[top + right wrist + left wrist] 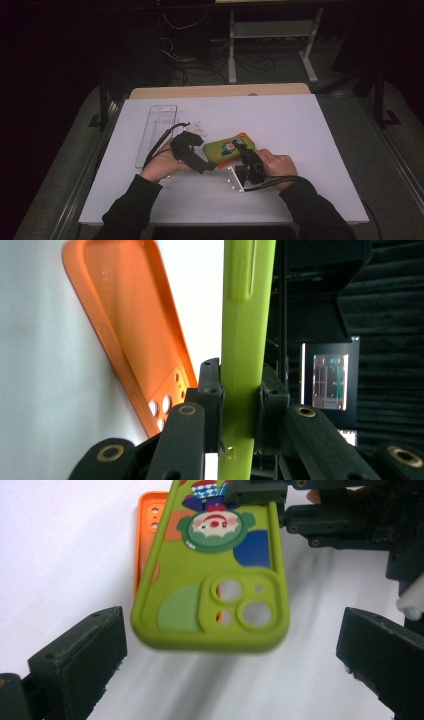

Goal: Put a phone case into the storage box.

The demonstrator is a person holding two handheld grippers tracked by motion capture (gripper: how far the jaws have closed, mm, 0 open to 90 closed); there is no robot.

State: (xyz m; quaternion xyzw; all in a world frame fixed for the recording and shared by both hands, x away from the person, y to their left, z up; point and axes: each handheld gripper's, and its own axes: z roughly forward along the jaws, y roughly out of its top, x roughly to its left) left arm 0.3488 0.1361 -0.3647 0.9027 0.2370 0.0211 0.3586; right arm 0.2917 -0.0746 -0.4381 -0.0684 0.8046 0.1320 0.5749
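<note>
Two phone cases at mid-tabletop (300,130): green case (227,147) lying across orange case (242,137) in the high view, orange edge peeking out at the far right side. Green case printed with a clown face, camera cutouts at the end nearest the left claw (200,162).

Right claw (245,150) pinching green case (245,340) by its edge, pads (212,390) pressed flat on both sides, case seen edge-on and running up between them in the right gripper view. Lifted off the white surface at the gripped side, with orange case (135,335) lying flat below and beside it, open side up, camera holes near the claw. Touching or apart from the orange one at the far end: cannot tell.

Left claw (230,660) spread wide, jaws standing well apart on either side of the green case's (215,580) camera end in the left gripper view, pads clear of it, nothing pinched. Orange case (150,535) showing behind the green one at upper left there, right claw (260,492) clamped on the far end.

Also on the tabletop: clear tray (156,132) at far left, long and narrow, well apart from the cases. Both hands low over the near middle of the tabletop, dark sleeves coming in from the bottom edge.
</note>
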